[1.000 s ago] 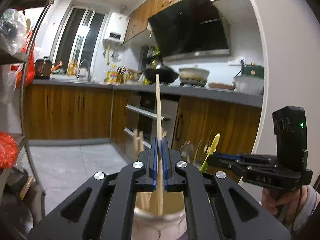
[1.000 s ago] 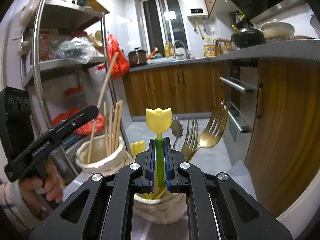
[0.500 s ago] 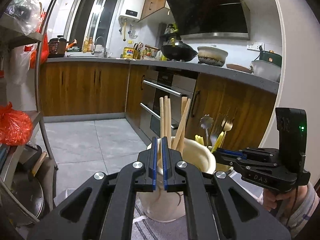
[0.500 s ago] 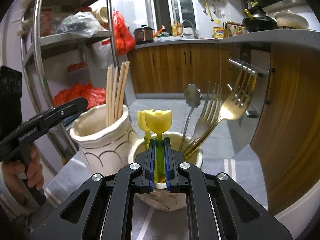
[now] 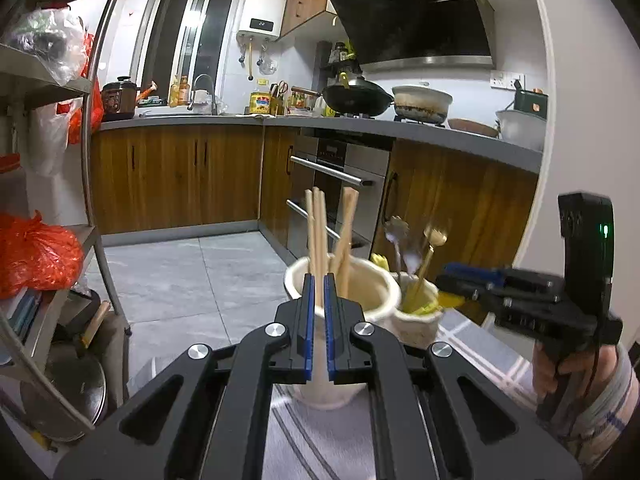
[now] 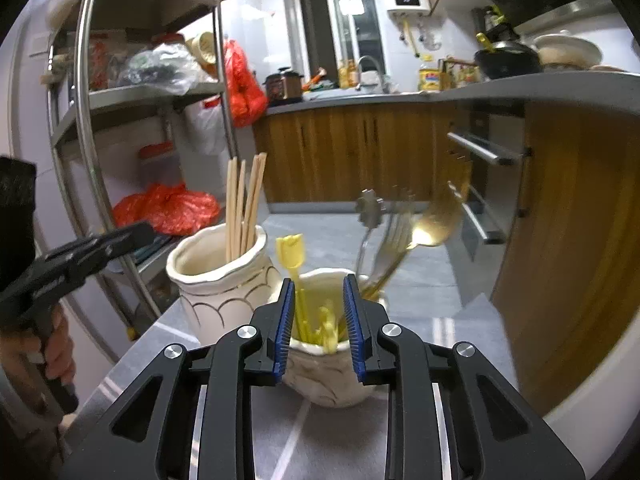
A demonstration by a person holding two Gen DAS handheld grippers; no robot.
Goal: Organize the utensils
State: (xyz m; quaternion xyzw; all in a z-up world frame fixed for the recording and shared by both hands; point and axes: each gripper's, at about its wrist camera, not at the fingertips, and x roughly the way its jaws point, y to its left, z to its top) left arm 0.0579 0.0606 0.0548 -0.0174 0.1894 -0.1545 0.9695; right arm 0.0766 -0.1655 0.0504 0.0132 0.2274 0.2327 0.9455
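Observation:
A tall white jar holds several wooden chopsticks. My left gripper is just in front of it, shut, with nothing between its pads. To the jar's right, a smaller cream jar holds forks, a gold spoon and a yellow tulip-topped utensil. My right gripper is at this jar's rim. Its jaws are opening, and the yellow utensil stands free beside the left pad.
Both jars stand on a grey striped cloth at a table corner. A metal shelf rack with red bags stands to the left. Wooden kitchen cabinets and an oven lie beyond. A white curved wall is on the right.
My left gripper let go of the chopstick, which now stands in the tall jar, and drew back. My right gripper lowered the yellow utensil into the small jar and its jaws parted.

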